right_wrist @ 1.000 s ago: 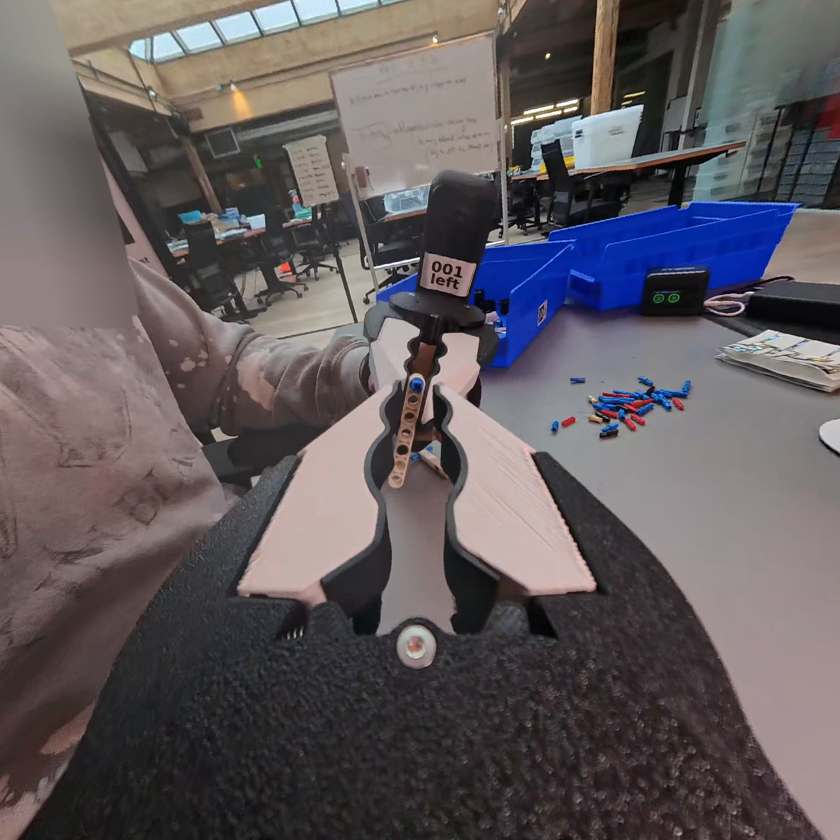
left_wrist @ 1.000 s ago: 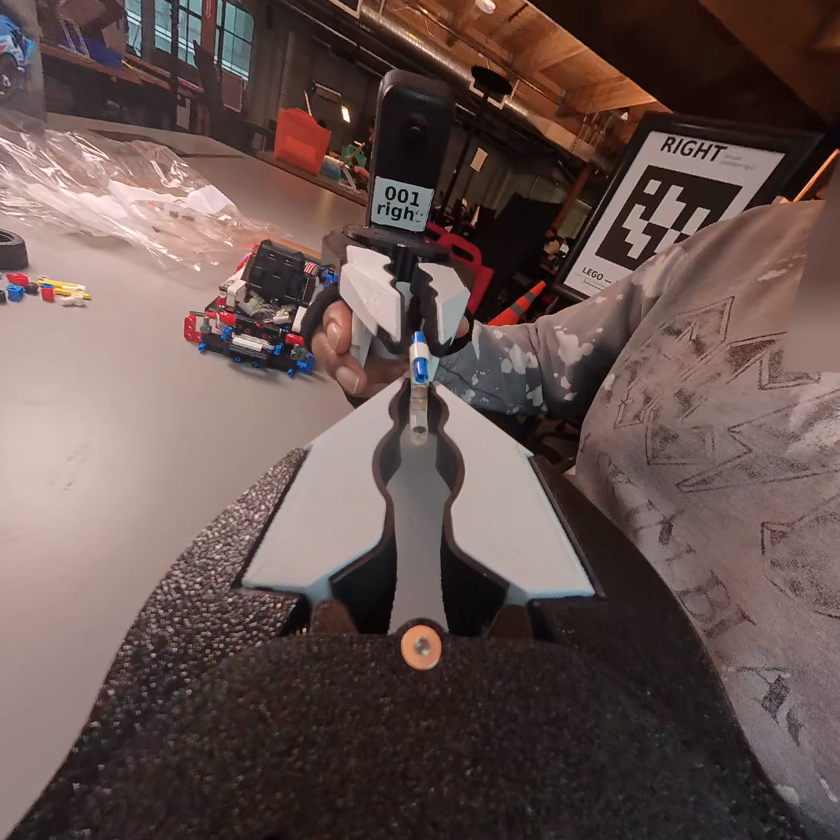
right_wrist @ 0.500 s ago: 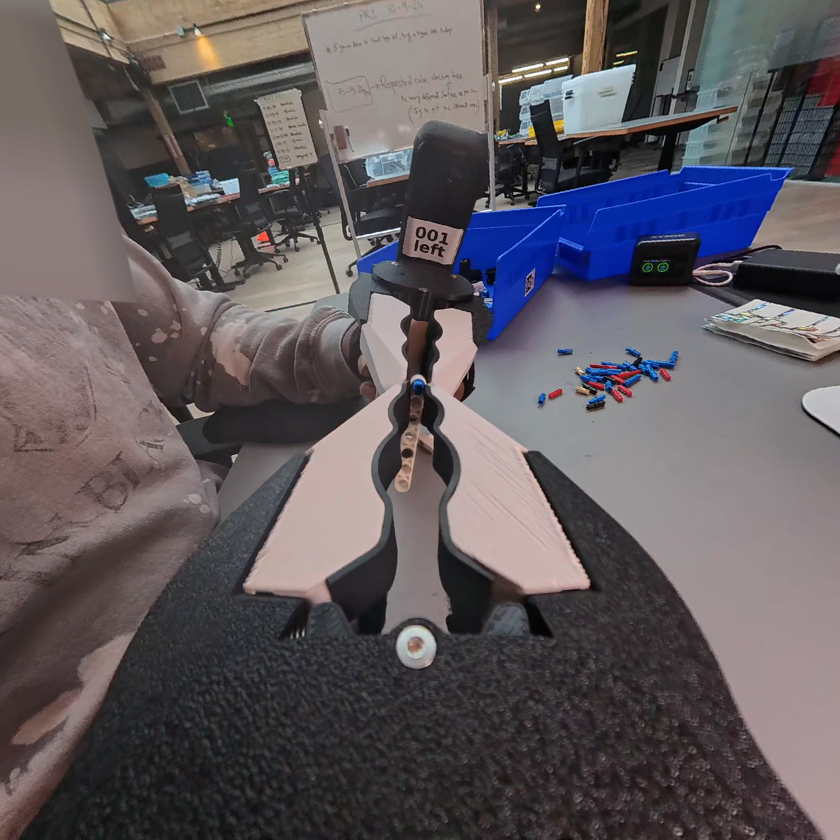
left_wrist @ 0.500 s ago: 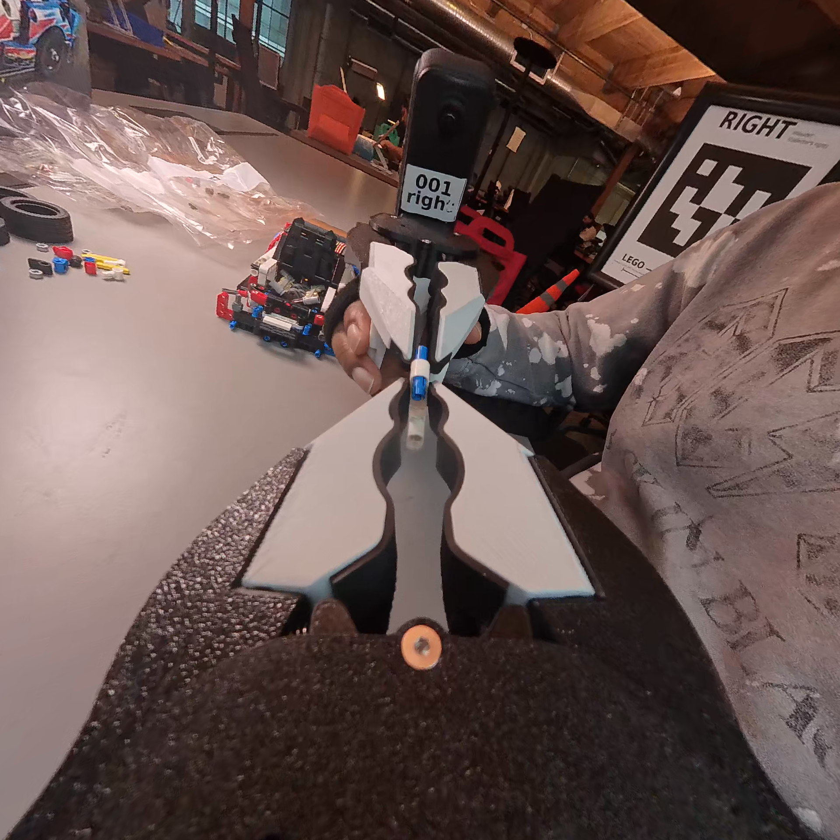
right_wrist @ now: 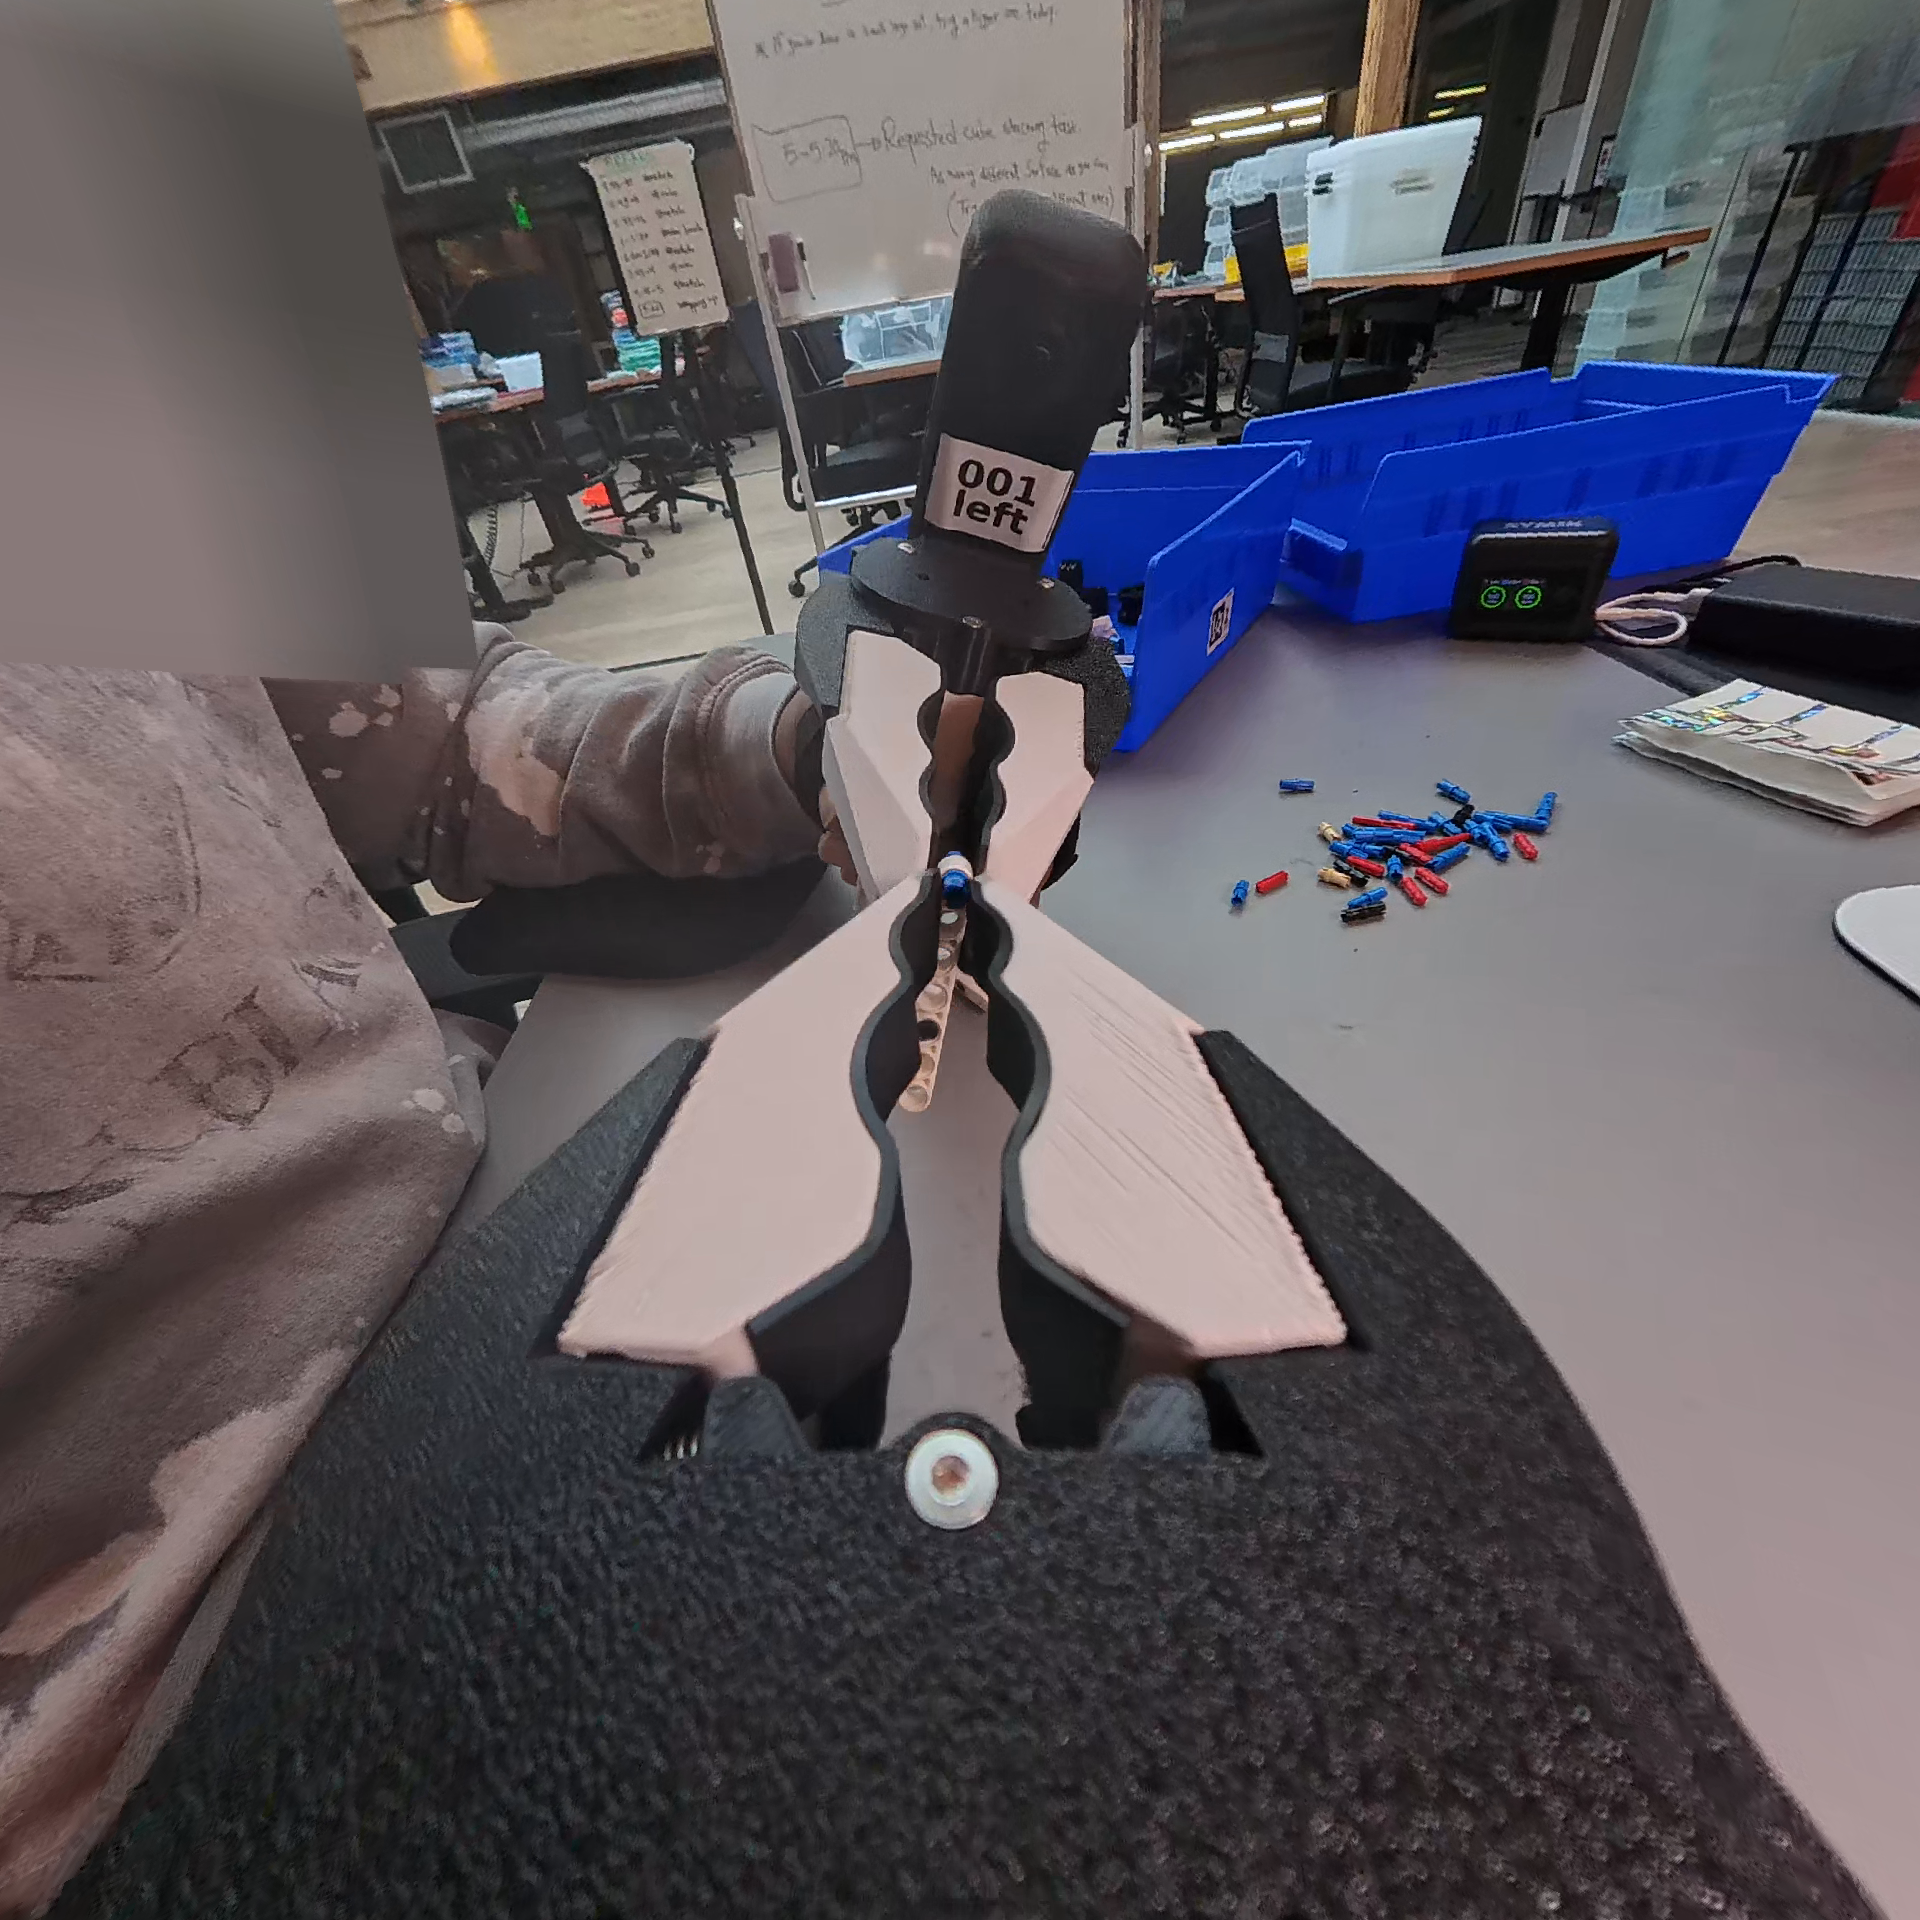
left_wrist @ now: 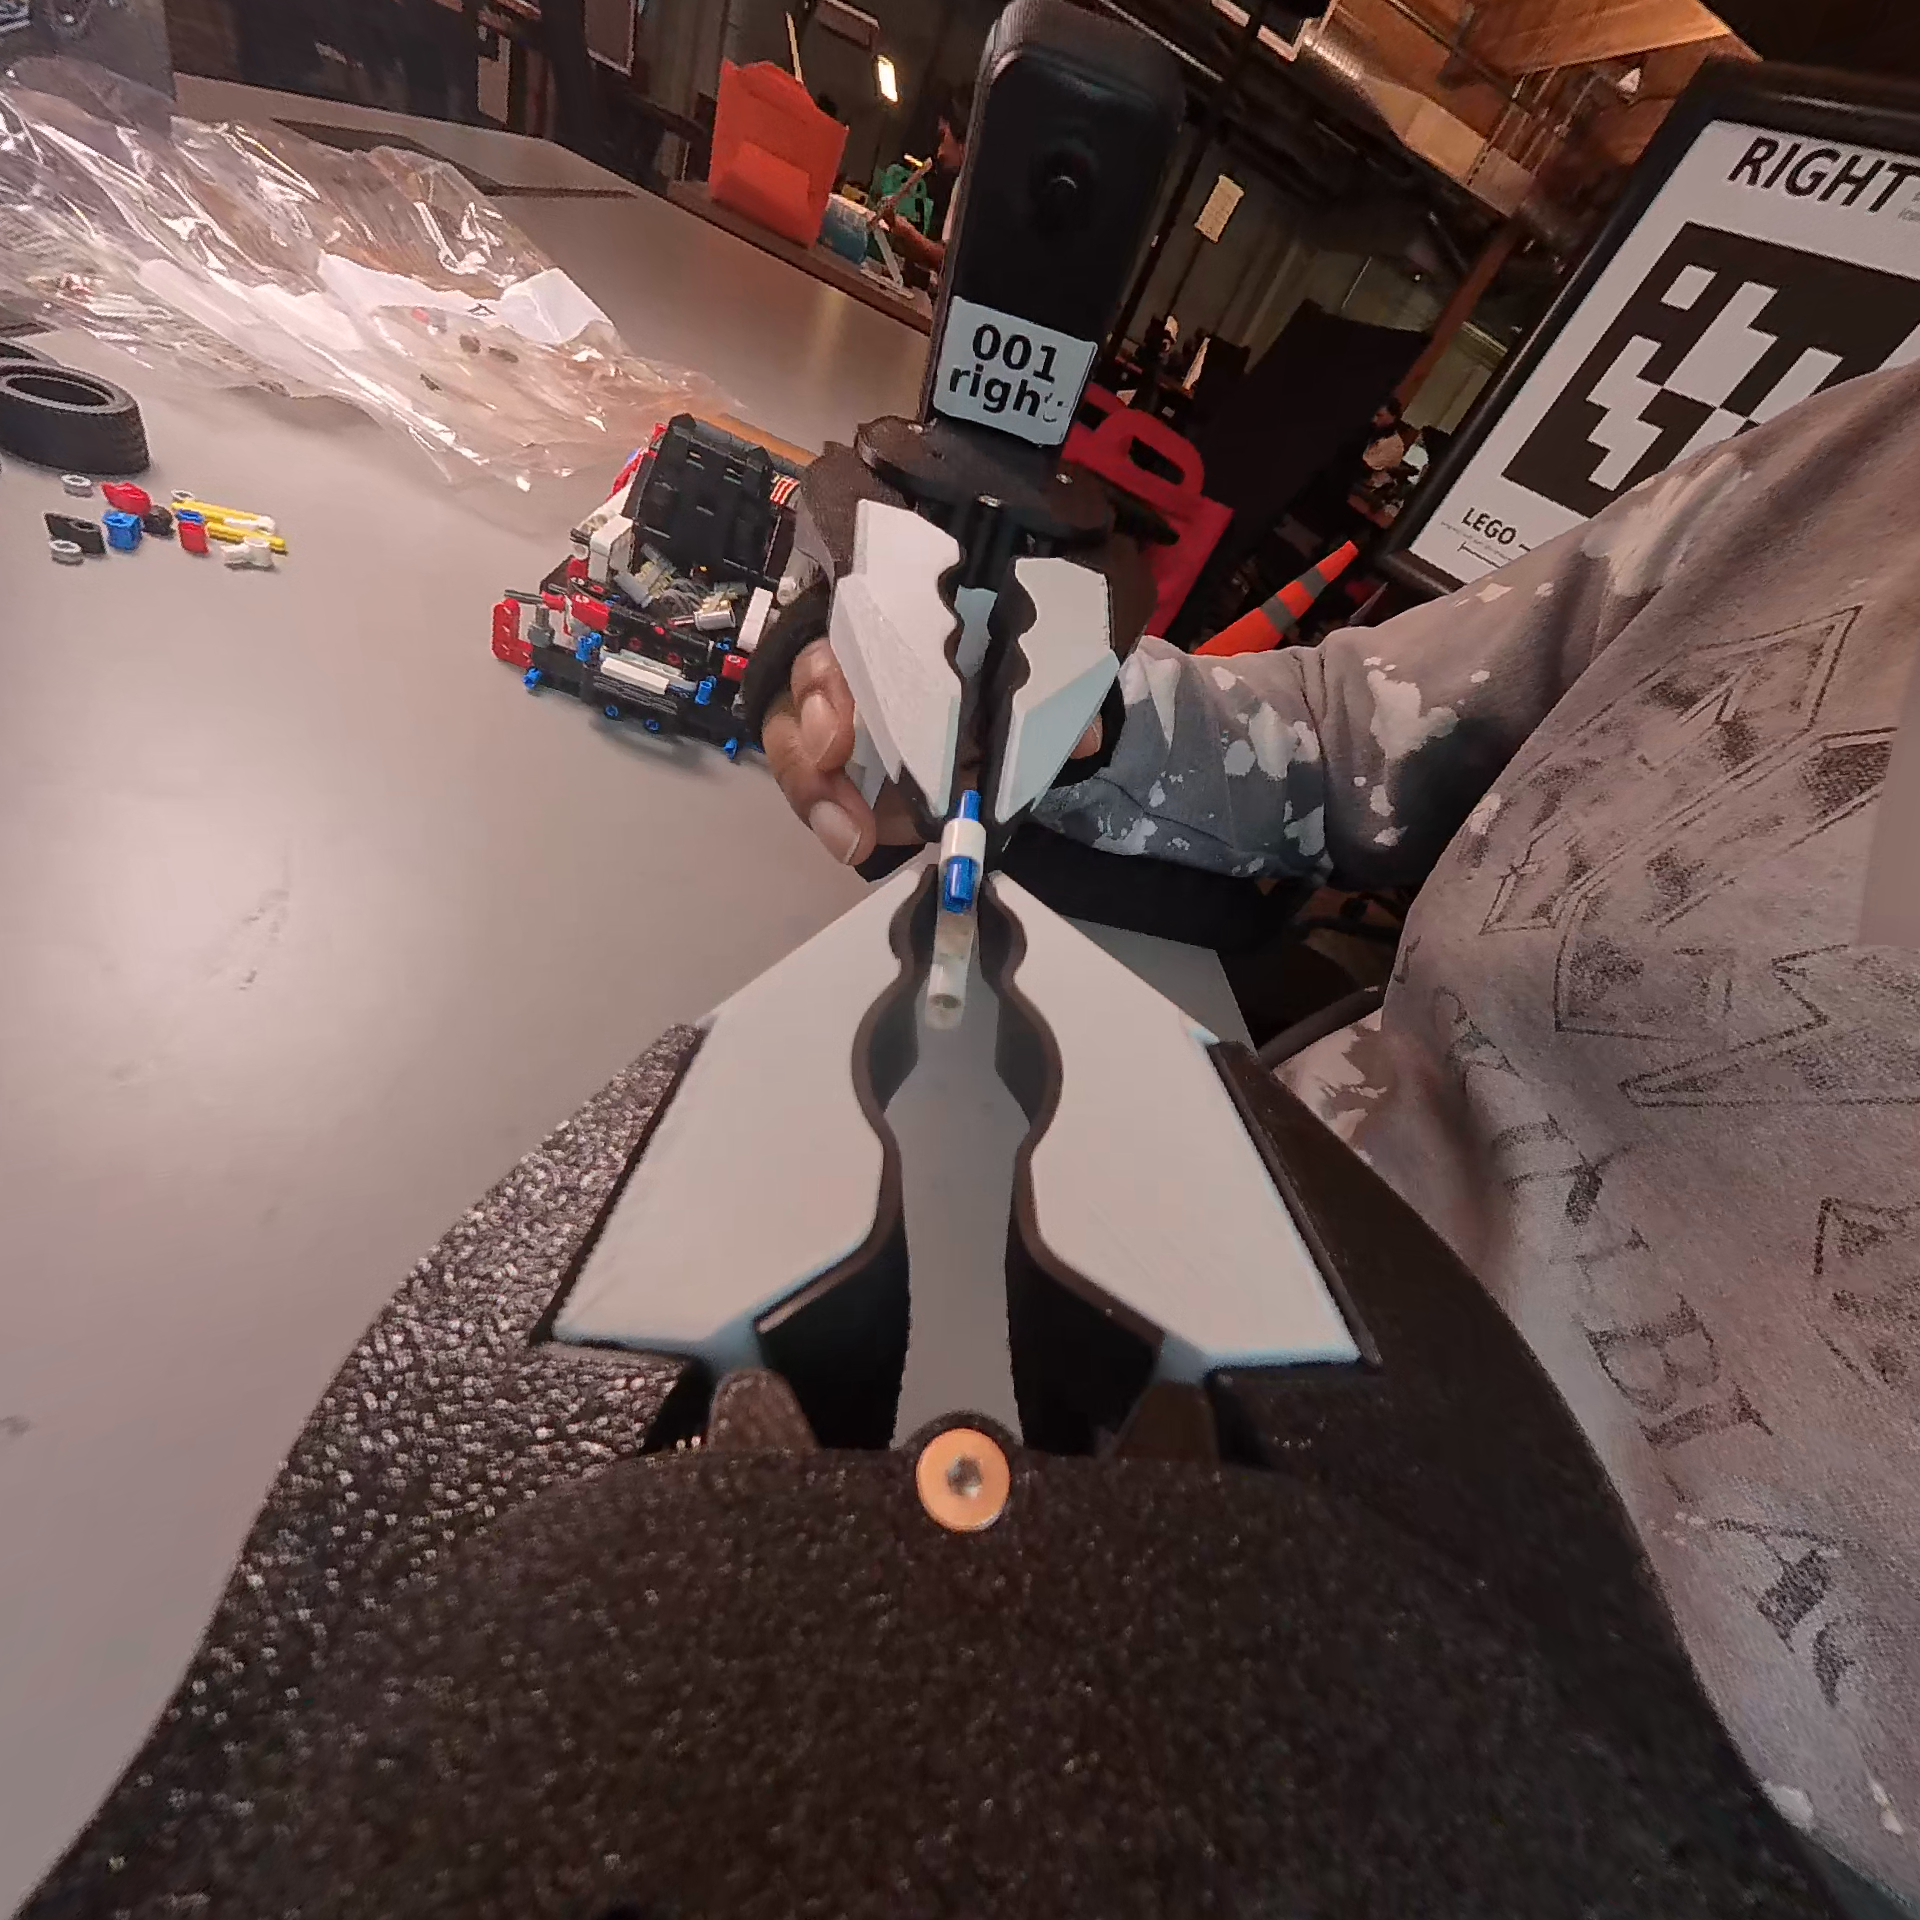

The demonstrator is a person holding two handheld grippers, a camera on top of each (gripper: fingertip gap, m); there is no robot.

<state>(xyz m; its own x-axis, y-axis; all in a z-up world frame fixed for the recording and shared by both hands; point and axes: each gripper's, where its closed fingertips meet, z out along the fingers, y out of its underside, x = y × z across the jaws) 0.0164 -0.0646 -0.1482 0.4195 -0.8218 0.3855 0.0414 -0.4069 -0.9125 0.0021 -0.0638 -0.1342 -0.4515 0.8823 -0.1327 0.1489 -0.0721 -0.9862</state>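
You are sitting in a big shared workshop or maker lab. Around you stand long grey tables [right_wrist: 1558,1143], blue parts bins [right_wrist: 1538,468], a whiteboard [right_wrist: 925,135] with handwriting, office chairs [right_wrist: 582,488], and overhead there are wooden beams [left_wrist: 1538,42] and pipes.
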